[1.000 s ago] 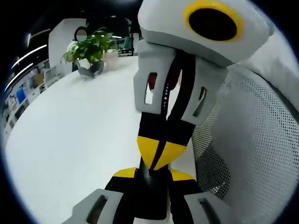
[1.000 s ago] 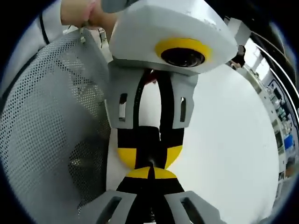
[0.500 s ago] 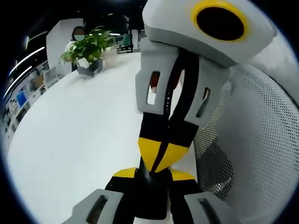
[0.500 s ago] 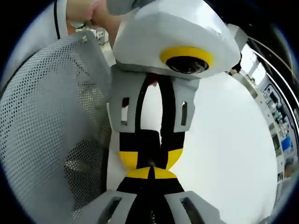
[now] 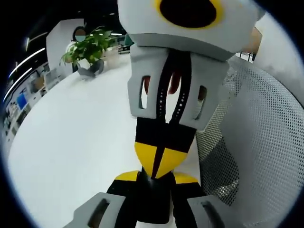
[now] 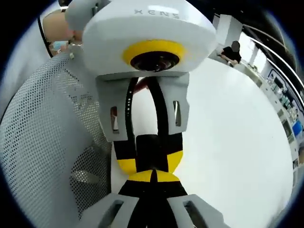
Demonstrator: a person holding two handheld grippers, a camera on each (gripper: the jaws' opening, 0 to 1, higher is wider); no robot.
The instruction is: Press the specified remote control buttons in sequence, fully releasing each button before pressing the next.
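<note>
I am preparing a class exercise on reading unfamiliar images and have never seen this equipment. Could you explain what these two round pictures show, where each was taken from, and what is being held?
There is no robot here. A person holds two hand tools, each with a two-jaw gripper and its own fisheye camera. One picture looks along the left gripper, the other along the right gripper, each rising from the bottom of its picture. The two point at each other, tip to tip, so each camera sees the other tool's white body and yellow-ringed lens up close. The right gripper's yellow tips are shut together. The left gripper's jaws stand apart around a dark thing; I cannot tell what it is. Below lies a white tabletop, with a grey mesh chair back beside it and a green potted plant at its far end.
</note>
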